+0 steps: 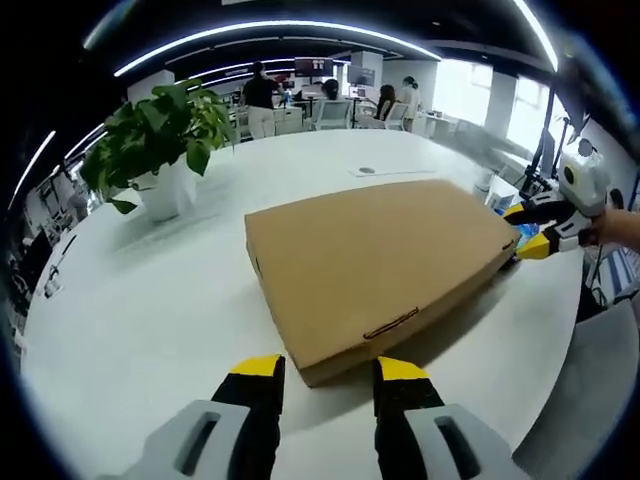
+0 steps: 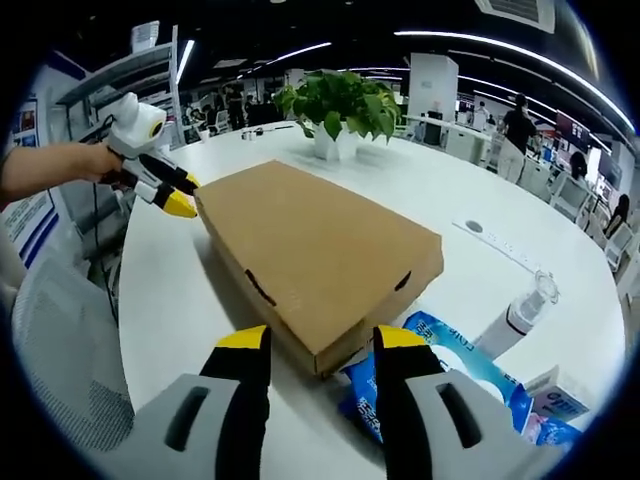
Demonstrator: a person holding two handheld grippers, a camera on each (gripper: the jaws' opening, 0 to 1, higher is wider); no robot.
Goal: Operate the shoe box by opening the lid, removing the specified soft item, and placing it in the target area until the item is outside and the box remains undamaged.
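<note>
In the left gripper view, the flat brown cardboard shoe box (image 1: pixel 375 265) lies closed on the round white table (image 1: pixel 150 310); the left gripper (image 1: pixel 328 372), jaws apart, faces its near corner.

In the right gripper view, the right gripper (image 2: pixel 318 345), jaws apart, faces the opposite corner. Lid opening is not yet begun; next, I think, a jaw must catch the lid edge.

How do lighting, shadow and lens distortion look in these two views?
Left gripper view: ceiling light strips bow into arcs, bright windows wash out at upper right, and the flat brown cardboard box throws a soft shadow toward the left claw. Right gripper view: the round white table edge curves strongly, the box stays sharp and evenly lit, and the background people look small and soft.
</note>
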